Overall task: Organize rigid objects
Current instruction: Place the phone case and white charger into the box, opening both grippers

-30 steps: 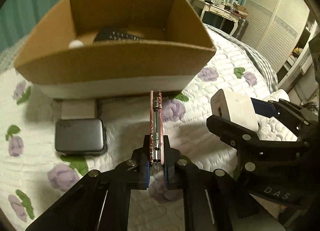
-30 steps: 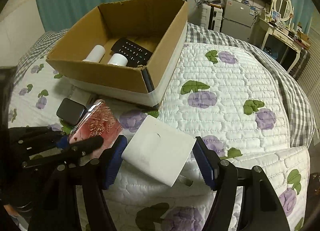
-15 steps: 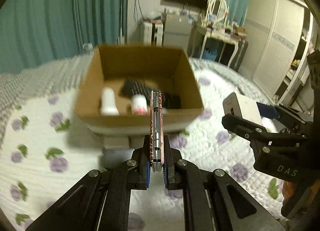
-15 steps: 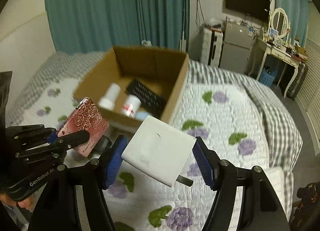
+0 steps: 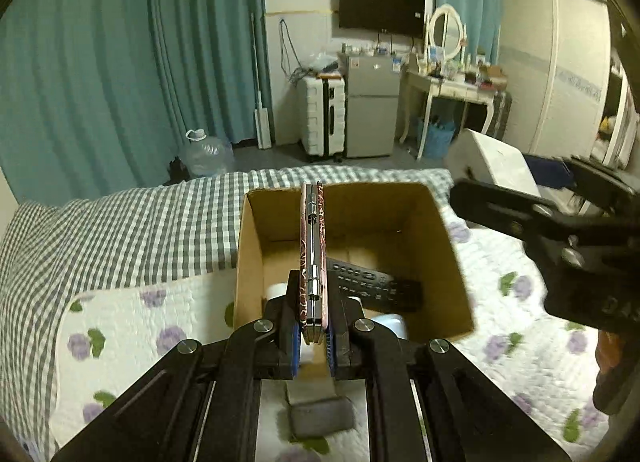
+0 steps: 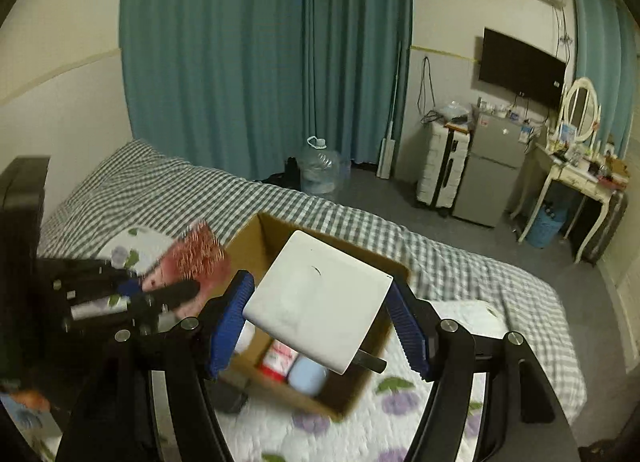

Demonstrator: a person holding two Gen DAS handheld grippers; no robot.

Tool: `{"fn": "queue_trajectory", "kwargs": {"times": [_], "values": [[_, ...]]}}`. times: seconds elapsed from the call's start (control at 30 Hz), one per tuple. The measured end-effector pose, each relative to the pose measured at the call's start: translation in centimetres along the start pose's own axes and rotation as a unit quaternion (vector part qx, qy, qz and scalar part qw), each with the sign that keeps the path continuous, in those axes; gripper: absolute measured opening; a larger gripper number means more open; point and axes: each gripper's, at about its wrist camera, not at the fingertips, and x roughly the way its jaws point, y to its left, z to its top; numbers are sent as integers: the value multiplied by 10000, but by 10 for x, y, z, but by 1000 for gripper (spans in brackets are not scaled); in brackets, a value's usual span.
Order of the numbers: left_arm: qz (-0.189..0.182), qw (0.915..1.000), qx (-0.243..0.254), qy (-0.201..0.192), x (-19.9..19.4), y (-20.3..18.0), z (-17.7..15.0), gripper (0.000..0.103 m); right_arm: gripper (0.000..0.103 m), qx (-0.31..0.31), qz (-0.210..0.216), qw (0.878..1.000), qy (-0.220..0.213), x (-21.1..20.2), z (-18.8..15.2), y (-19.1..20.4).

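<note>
Bed [image 5: 132, 310], covered by a flowered quilt and a grey checked blanket, bearing an open cardboard box [image 5: 248, 258]. Box contents: black remote control [image 5: 376, 286], white bottle [image 5: 276, 290], red-and-white bottle [image 6: 278, 358] and a pale blue item [image 6: 307, 376], probably a lid. White charger block [image 6: 318, 296], held over the box with its jaws pinching two opposite sides by the right gripper [image 6: 320, 326]; metal prong at its lower edge. Pink rose-patterned case [image 5: 313, 262], edge-on and upright above the box, jaws of the left gripper [image 5: 313, 342] pressed against both faces. Grey case [image 5: 322, 416] on the quilt just before the box.
</note>
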Motion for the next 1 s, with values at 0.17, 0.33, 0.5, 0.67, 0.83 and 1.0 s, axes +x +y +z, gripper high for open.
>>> {"fn": "queue_trajectory", "kwargs": {"times": [0.17, 0.33, 0.5, 0.67, 0.83, 1.0], "values": [[-41, 9996, -28, 294, 57, -2, -6, 10, 67, 10, -100, 9997, 228, 64, -5, -13], [-94, 9989, -68, 458, 91, -5, -14, 10, 67, 243, -97, 9988, 410, 106, -18, -34], [-88, 9991, -36, 410, 98, -4, -16, 17, 67, 304, -69, 9984, 476, 121, -27, -44], [241, 9996, -70, 162, 78, -4, -16, 60, 67, 343, -107, 9983, 457, 121, -27, -46], [238, 9994, -169, 184, 62, 3, -16, 60, 68, 362, -135, 9979, 524, 128, -30, -46], [306, 9990, -261, 168, 52, 12, -22, 60, 71, 419, -154, 9981, 431, 135, -35, -46]]}}
